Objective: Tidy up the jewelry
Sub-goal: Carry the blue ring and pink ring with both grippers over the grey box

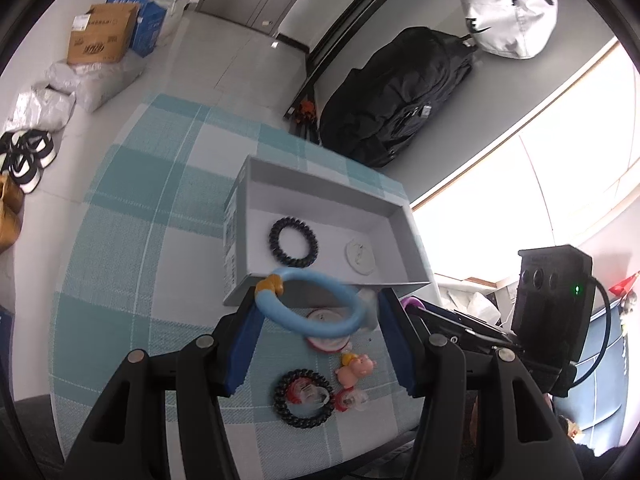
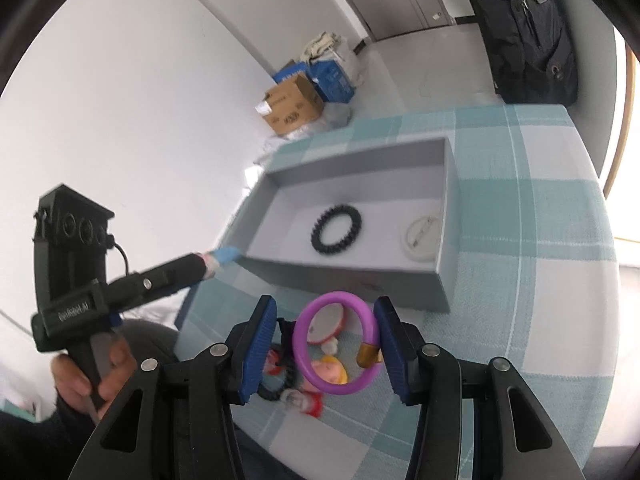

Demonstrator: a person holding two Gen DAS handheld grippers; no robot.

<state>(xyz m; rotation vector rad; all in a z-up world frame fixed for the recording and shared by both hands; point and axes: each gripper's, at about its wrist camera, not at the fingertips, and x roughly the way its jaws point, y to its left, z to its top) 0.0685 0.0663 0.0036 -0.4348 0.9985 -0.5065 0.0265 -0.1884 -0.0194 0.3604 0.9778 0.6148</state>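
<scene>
My left gripper (image 1: 317,308) is shut on a light-blue ring bracelet (image 1: 280,312) with a yellow bead, held in the air at the near rim of the grey box (image 1: 256,184). Inside the box lie a black spiral hair tie (image 1: 294,242) and a white round disc (image 1: 360,258). My right gripper (image 2: 326,320) is shut on a purple ring bracelet (image 2: 298,344) with a gold bead, just in front of the grey box (image 2: 440,284). Under it a black spiral tie (image 1: 304,398), a pink pig charm (image 1: 356,368) and small red clips lie on the checked cloth.
The teal-and-white checked table (image 1: 140,240) ends close behind the box. A black backpack (image 1: 400,108) stands beyond it, a grey bag (image 1: 508,12) hangs above. Cardboard boxes (image 1: 104,34) and shoes (image 1: 24,156) sit on the floor at left. A hand (image 2: 88,372) grips the left gripper's handle.
</scene>
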